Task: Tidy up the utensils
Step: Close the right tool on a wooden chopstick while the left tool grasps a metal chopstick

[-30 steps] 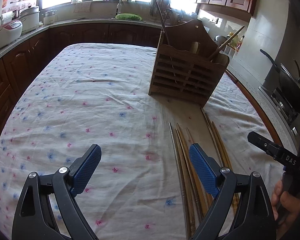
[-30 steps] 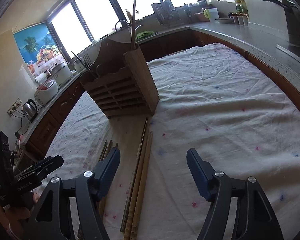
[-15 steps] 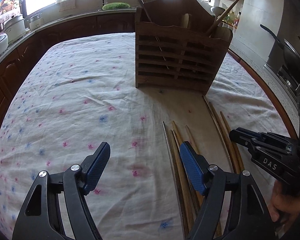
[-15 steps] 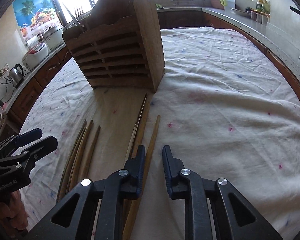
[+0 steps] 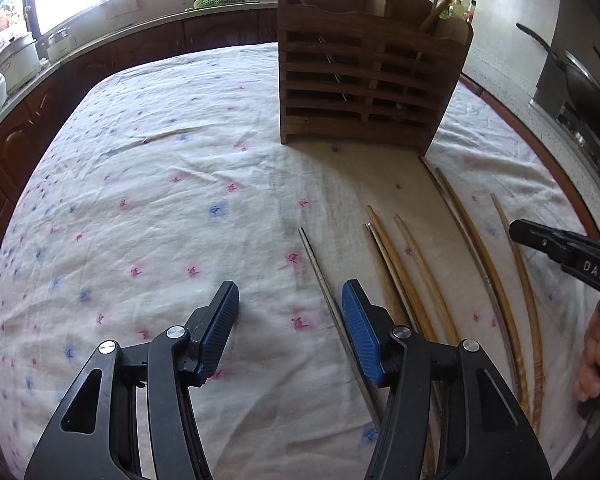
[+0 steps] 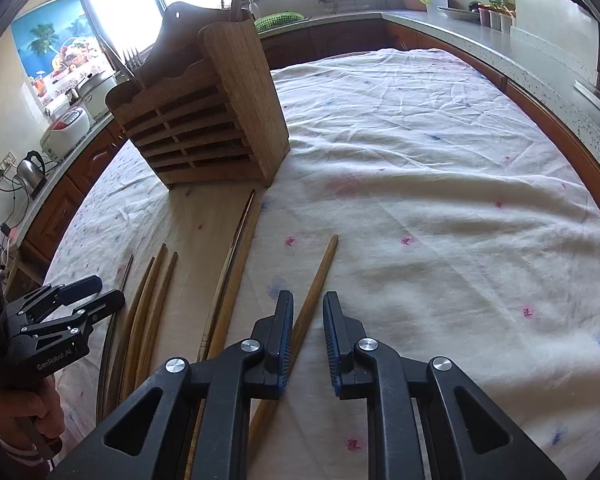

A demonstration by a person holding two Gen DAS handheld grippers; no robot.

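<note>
Since a second ago you had brought both claws forward toward the slatted brown wooden utensil holder, and your right claw had narrowed from wide open to a slim gap over the lone light-wood chopstick lying apart from the others. Its blue pads sat on either side of that stick, but I could not tell whether they were touching it yet; it looked flat on the white flower-printed tablecloth covering the table. You probably chose it because it lay clear of its neighbours, so the pads could straddle it without snagging a second one.

Your left claw was moderately open and holding nothing — it hung over bare cloth, just left of the thin grey metal chopstick. Beyond that lay the group of tan wooden chopsticks, roughly parallel and pointing toward the holder. Another long pair ran up almost to the holder's base.

The holder stood upright at the far end of the sticks, already carrying forks and a few wooden handles, so its open top was the likely destination. The pickup seemed barely begun, with most sticks not yet put away.
</note>
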